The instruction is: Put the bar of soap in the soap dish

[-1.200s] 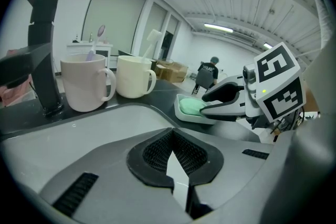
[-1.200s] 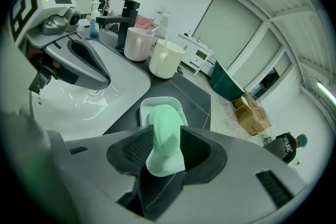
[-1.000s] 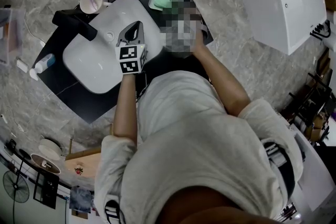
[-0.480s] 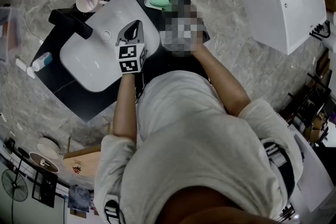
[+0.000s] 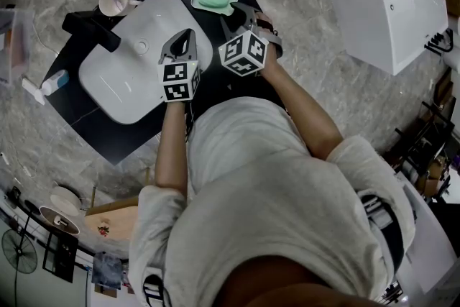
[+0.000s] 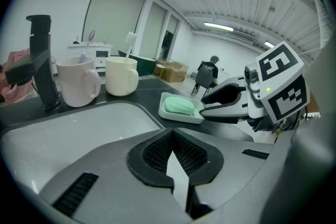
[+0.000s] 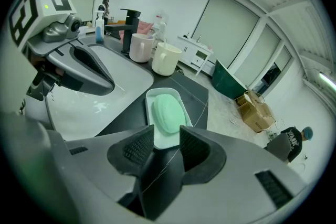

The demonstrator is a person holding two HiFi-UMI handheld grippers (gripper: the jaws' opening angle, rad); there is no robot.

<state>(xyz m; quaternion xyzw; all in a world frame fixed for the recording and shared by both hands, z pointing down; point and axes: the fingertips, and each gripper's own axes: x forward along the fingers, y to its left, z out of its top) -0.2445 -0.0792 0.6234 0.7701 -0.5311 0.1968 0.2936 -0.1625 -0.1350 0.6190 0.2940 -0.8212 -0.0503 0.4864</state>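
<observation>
Although lying flat in the soap dish (image 7: pixel 149 96) already, worth sizing up as a bar of soap (image 7: pixel 168 113) all the same: pale green, smooth, rounded like a pebble, filling most of the tray lengthwise. Probably light and firm, likely slick on the curved top, prone to squirting out of a hard pinch. Best taken across the short width, low on the flanks, with a moderate squeeze. Judged done as far as placing goes; nothing left but to back away.

Just short of the dish's near end, the right gripper (image 7: pixel 167 140): jaws parted, nothing held, only the tray's rim and the black counter (image 7: pixel 197 94) showing in the gap. Touching the dish or not, hard to tell. Further over, above the white basin (image 5: pixel 118 79), the left gripper (image 6: pixel 171 136): jaws pressed together, holding nothing.

Mind the dish's shallow wall, light enough by the look of it to skid on the counter if nudged. Mind too the counter's edge near the dish on the side away from the basin, with floor below. Open room behind the right gripper, toward the person; tighter ahead, with two mugs (image 7: pixel 165 60) and a black tap (image 7: pixel 129 23) beyond the dish, and the basin rim close alongside.
</observation>
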